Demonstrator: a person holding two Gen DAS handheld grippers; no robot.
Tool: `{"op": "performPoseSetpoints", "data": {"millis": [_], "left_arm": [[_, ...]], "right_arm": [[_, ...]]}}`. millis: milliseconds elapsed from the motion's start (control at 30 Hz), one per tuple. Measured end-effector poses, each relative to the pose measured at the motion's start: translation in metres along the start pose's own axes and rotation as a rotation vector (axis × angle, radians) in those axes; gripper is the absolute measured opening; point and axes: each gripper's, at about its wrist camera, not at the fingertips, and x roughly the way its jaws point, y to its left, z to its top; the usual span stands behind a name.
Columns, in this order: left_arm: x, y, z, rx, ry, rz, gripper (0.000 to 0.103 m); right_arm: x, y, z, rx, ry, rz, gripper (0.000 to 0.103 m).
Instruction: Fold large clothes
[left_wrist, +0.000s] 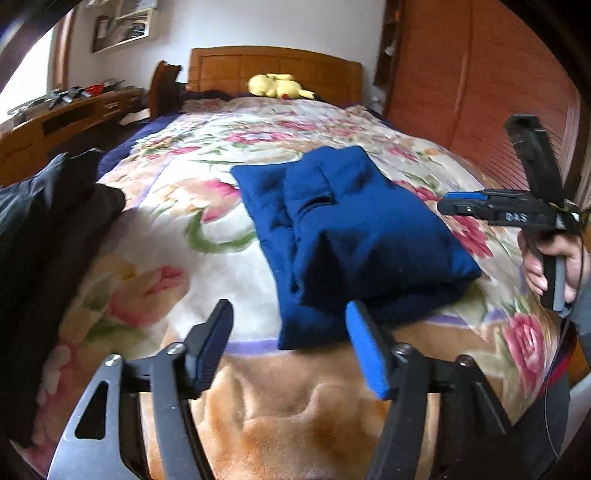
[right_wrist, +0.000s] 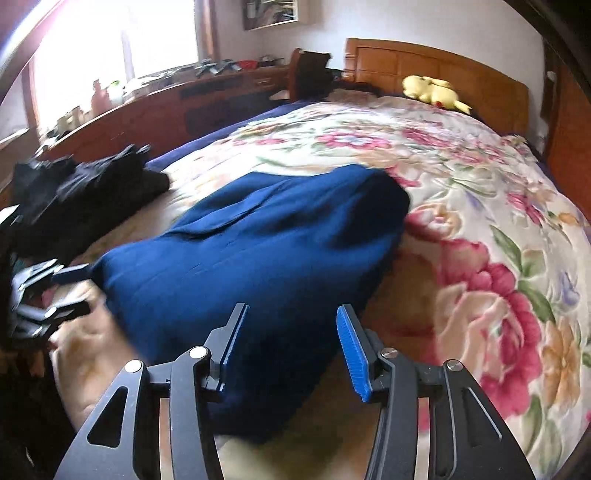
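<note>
A dark blue garment (left_wrist: 351, 236) lies folded into a thick rectangle on the floral blanket (left_wrist: 159, 221) in the middle of the bed. My left gripper (left_wrist: 291, 332) hovers at its near corner, open, and its pads do not touch the cloth. The right wrist view has the same blue garment (right_wrist: 258, 251) just ahead of my right gripper (right_wrist: 291, 332), whose jaws stand apart over the near edge without pinching it. From the left wrist view the right gripper (left_wrist: 443, 205) floats by the garment's right side, held by a hand (left_wrist: 554, 266). The left gripper (right_wrist: 79, 290) shows at the left edge.
A heap of black clothes (left_wrist: 55, 206) (right_wrist: 85, 195) lies on the bed's left side. A yellow plush toy (left_wrist: 277, 86) rests by the wooden headboard (left_wrist: 229, 70). A cluttered wooden desk (right_wrist: 155, 107) runs along the left, and a wooden wardrobe (left_wrist: 480, 92) stands on the right.
</note>
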Motion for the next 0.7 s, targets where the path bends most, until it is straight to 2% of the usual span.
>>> {"op": "performPoseSetpoints", "data": {"millis": [367,533,700], "left_arm": [[0.005,0.009,0.005,0.001,0.027,0.008,0.072],[0.011,0.011,0.006,-0.014,0.025,0.003,0.072],[0.019,0.010,0.006,-0.005,0.039,-0.020,0.072]], "right_arm": [[0.076,-0.047,0.042,0.072,0.028,-0.072,0.063],[0.124,-0.061,0.068,0.105,0.102,-0.060,0.063],[0.160,-0.072,0.079,0.115,0.156,-0.142,0.069]]}}
